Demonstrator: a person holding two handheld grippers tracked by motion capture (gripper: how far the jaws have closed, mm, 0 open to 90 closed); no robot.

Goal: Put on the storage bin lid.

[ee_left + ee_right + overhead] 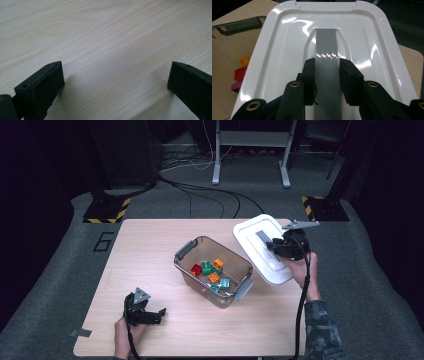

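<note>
Lid [287,50] handle [326,62] sits clamped inside right claw [327,75].

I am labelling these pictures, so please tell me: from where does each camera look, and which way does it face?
High view: above the person's side, facing forward and down on the table; forearms, both grippers.
Left gripper view: on the left gripper, facing bare tabletop between open jaws.
Right gripper view: on the right gripper, jaws clamping the white lid's grey handle.
Shared: white lid, in the high and right gripper views.
</note>
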